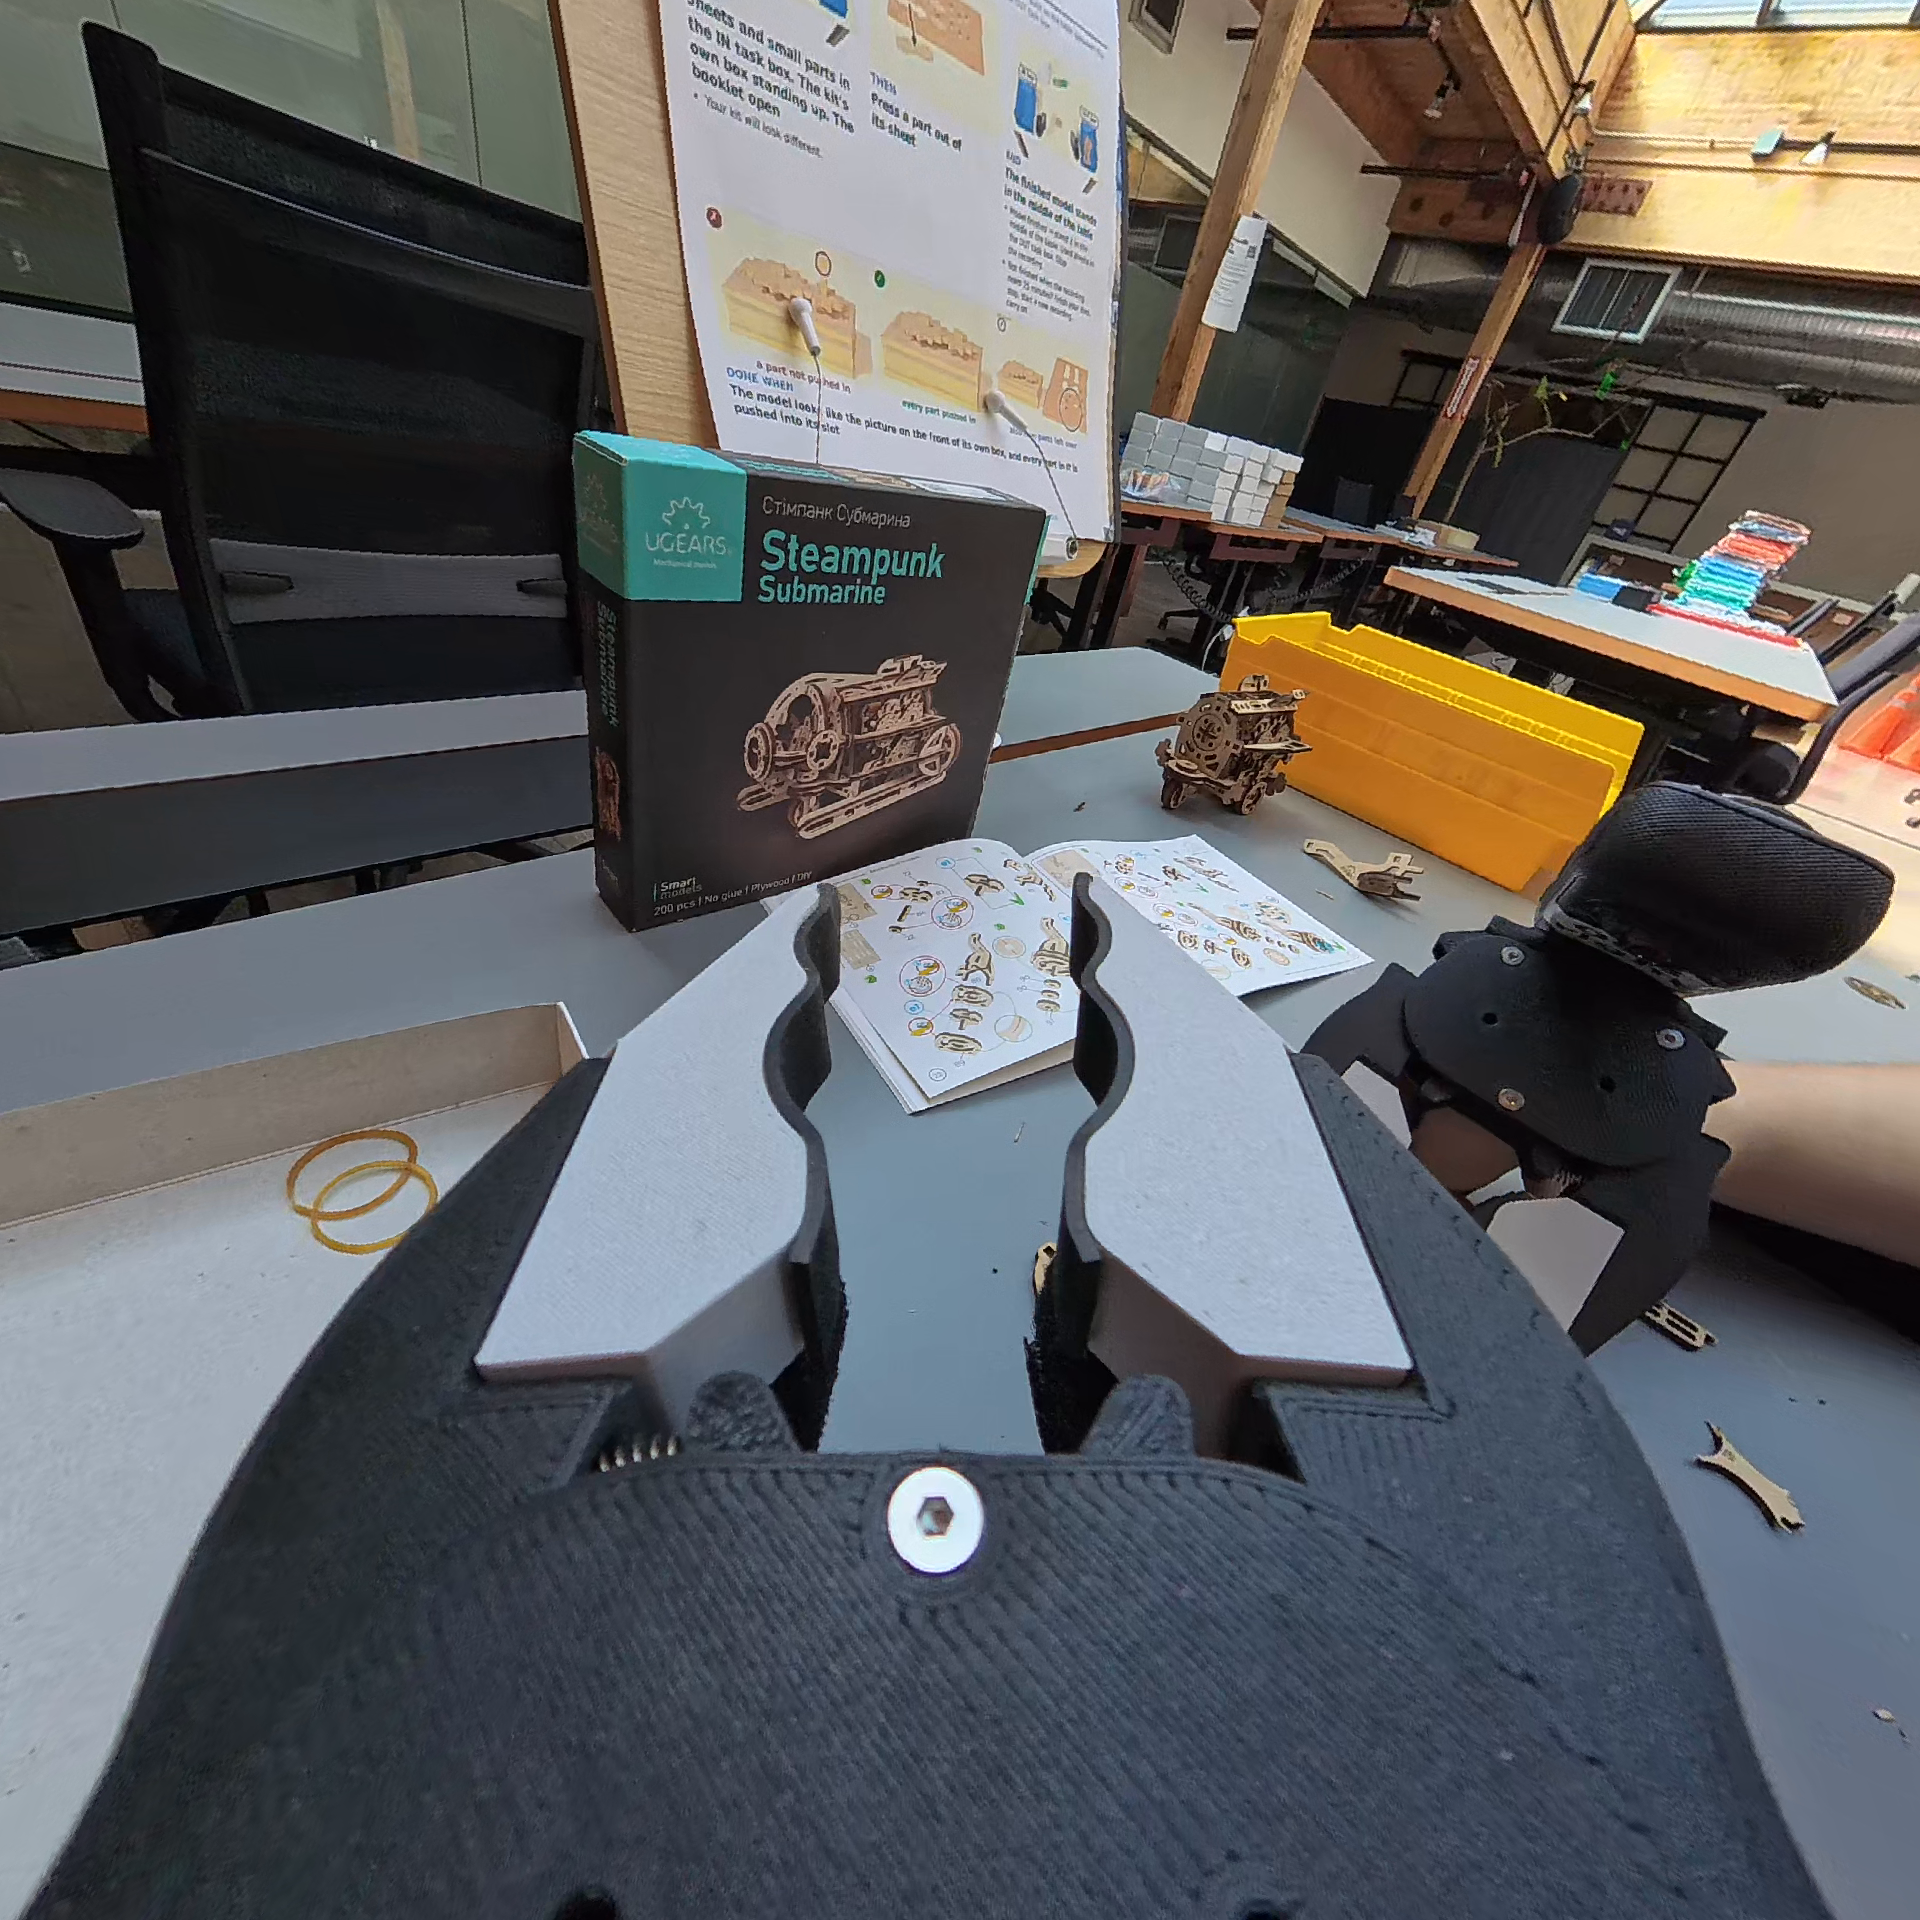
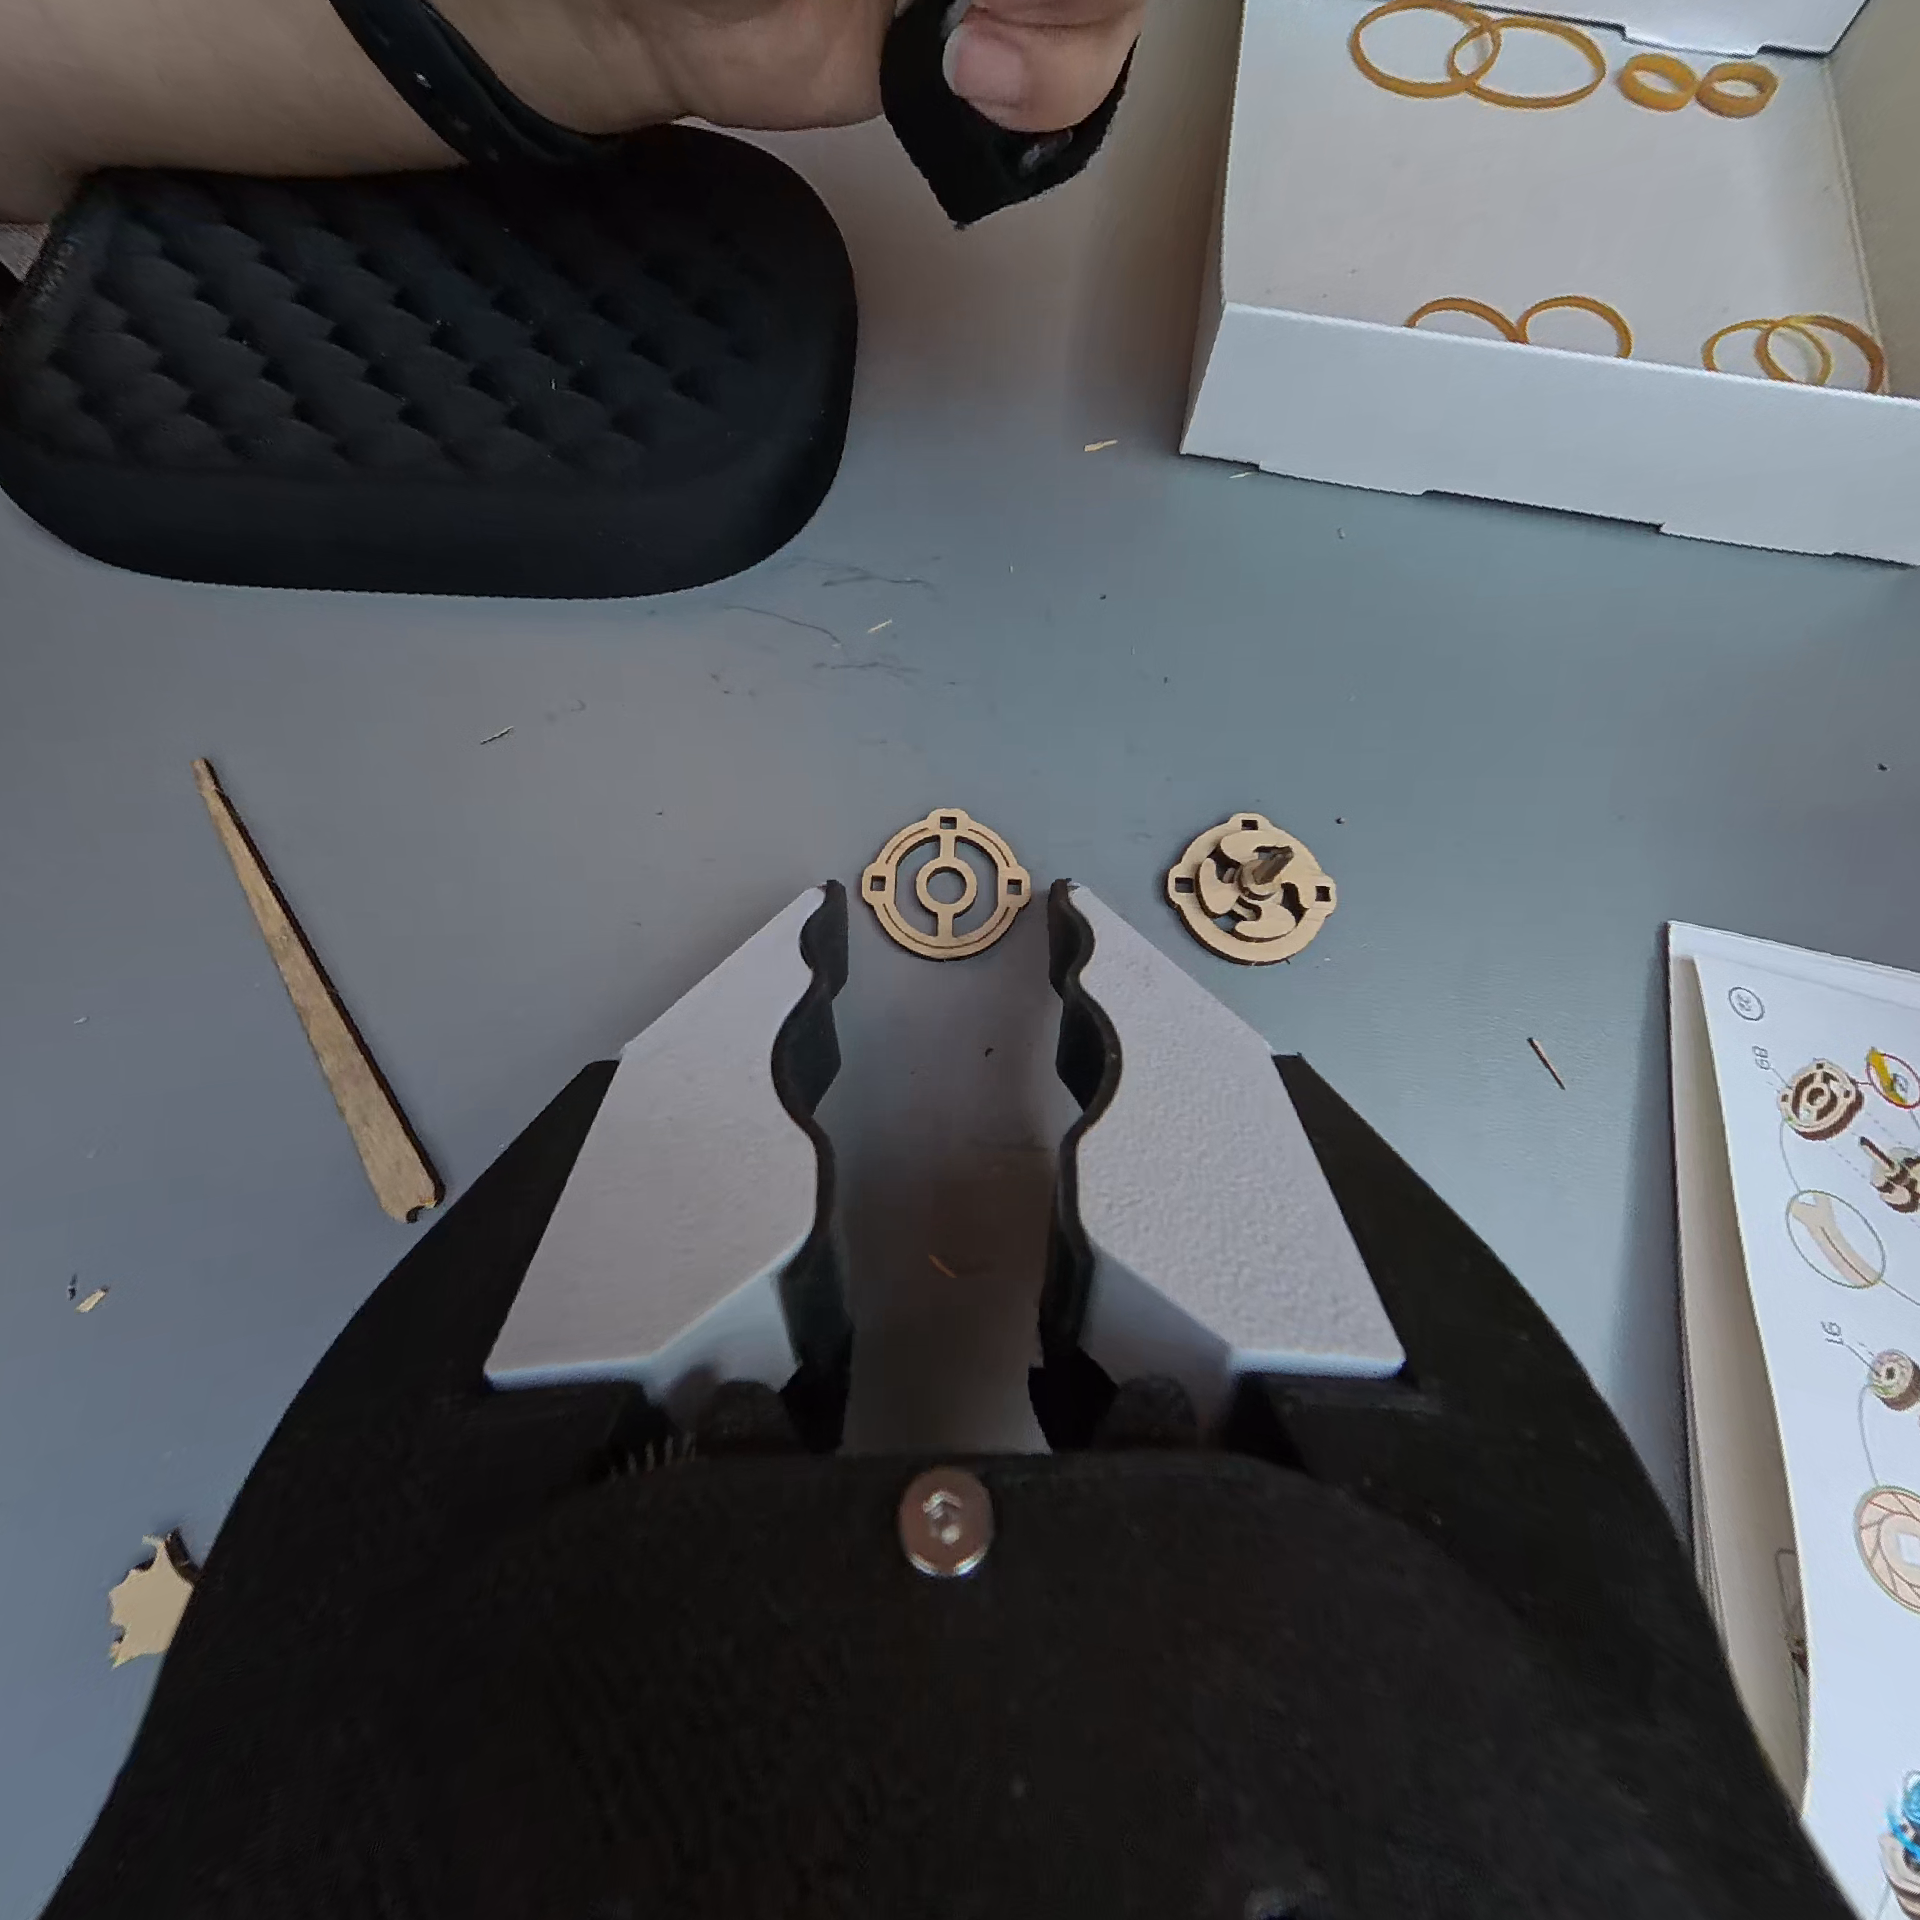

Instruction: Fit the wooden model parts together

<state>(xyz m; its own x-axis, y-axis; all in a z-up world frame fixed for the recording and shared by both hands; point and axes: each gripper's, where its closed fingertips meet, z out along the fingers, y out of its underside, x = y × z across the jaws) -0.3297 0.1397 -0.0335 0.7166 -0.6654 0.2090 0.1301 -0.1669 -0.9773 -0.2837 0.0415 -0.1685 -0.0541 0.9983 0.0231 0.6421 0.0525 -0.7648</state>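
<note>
Left wrist view, left gripper (image 1: 954, 914): fingers spread, nothing between them, held above the grey table (image 1: 312, 977) at frame centre.
Left wrist view, reference material: an open instruction booklet (image 1: 1060, 966) lies just past the fingertips, and the kit box (image 1: 810, 675) stands upright behind it, likely so its cover picture can be checked.
Left wrist view, built assembly: a partly built wooden model (image 1: 1231, 743) sits at right of centre, beside a yellow bin (image 1: 1455, 748).
Left wrist view, right gripper: its black body shows at the right edge.
Right wrist view, right gripper (image 2: 945, 904): fingers spread and empty, angled down at the table.
Right wrist view, task parts: a flat wooden ring part (image 2: 945, 883) lies just beyond the fingertips, centred on the gap, probably lined up for a pick. A wooden disc with a hub (image 2: 1252, 888) lies near it on the right.
Right wrist view, spares: a white tray (image 2: 1507, 426) at upper right keeps the rubber bands (image 2: 1475, 52) together.
</note>
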